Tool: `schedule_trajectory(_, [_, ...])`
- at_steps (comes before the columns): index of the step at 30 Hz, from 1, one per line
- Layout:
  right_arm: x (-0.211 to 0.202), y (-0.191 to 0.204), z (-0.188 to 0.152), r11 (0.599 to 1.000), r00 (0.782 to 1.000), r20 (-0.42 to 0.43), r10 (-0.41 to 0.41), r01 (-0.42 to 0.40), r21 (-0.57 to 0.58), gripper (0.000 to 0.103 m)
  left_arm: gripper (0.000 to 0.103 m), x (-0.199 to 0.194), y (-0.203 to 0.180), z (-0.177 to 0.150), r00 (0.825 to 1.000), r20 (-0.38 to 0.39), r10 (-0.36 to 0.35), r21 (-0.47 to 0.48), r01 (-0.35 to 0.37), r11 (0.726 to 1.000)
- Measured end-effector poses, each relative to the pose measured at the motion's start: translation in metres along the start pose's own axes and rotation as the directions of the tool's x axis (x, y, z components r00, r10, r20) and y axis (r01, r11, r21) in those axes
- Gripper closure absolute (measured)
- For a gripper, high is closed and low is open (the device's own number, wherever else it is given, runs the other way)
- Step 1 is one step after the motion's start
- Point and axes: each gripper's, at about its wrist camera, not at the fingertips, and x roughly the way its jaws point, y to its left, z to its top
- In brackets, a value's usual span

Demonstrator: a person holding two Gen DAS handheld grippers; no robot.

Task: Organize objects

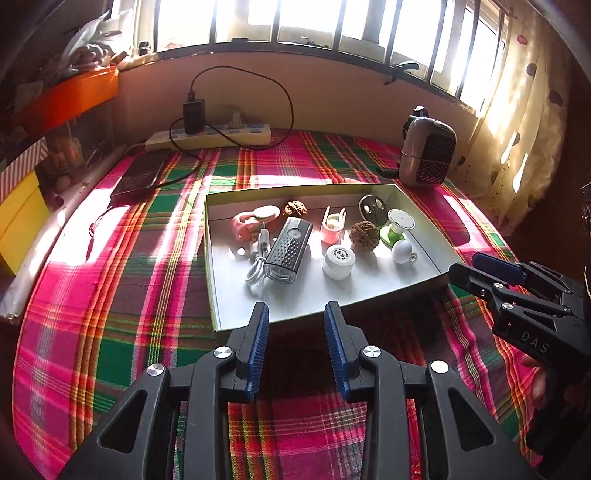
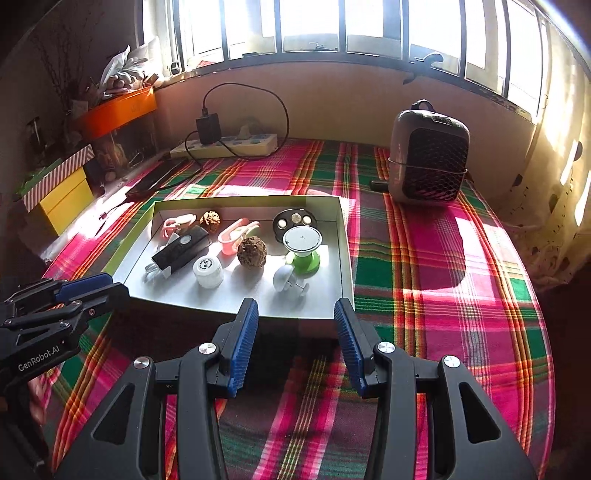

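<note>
"GenRobot.AI" reads on the left gripper (image 2: 88, 291), "DAS" on the right gripper (image 2: 295, 325); both claws spread, pinching nothing, at the near edge of the shallow white cardboard box (image 2: 347, 258) of trinkets on the sunlit pink-green plaid cloth (image 2: 424, 295) under barred windows (image 2: 332, 26).

Right tool (image 2: 295, 325) open, empty, near box (image 2: 345, 258) w/ small items

A pink, green and red plaid cloth (image 1: 110, 295) lies under a white tray (image 1: 236, 310) holding a green stand (image 2: 303, 260).
</note>
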Motion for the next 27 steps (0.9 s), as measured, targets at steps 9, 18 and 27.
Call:
schedule_trajectory(9, [0.003, 0.004, -0.024, 1.0, 0.998, -0.054, -0.021, 0.02, -0.002, 0.059, 0.074, -0.002, 0.009, -0.027, 0.998, -0.043, 0.044, -0.038, -0.046, 0.998])
schedule_trajectory(18, [0.01, 0.003, -0.042, 0.999, 0.993, -0.111, -0.04, 0.041, 0.008, 0.059, 0.074, 0.001, 0.003, -0.042, 0.994, -0.07, 0.083, -0.026, -0.085, 0.996])
schedule_trajectory(27, [0.013, 0.0, -0.049, 0.996, 0.988, -0.13, -0.085, 0.086, 0.005, 0.046, 0.074, 0.006, 0.003, -0.047, 0.991, -0.073, 0.11, -0.024, -0.112, 0.993])
